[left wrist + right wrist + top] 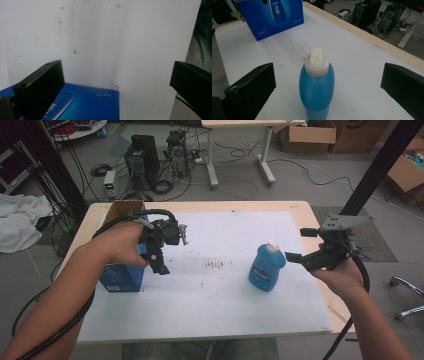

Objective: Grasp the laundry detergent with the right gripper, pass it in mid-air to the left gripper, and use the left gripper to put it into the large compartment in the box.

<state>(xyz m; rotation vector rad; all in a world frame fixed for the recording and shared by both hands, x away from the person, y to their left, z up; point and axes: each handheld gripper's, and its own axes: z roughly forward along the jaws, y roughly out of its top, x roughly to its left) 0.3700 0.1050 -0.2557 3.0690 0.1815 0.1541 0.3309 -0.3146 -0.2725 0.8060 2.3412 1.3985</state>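
Bottle (317, 86): smooth blue plastic, white ribbed cap, standing upright on white mat (225, 295) | my right gripper (300, 247) is gaping wide beside it | my left gripper (167, 251) is hanging open over glossy blue carton (121, 276), print probably too blurred.

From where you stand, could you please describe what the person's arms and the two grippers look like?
Both forearms are bare, with no sleeves in view. Each hand carries a black two-jaw tool. The left gripper has a ribbed black cable trailing back along the arm and some silver metal parts. The right gripper is topped by a grey three-cornered plate, with a thick black cable hanging below. The jaws are blocky, matte black.
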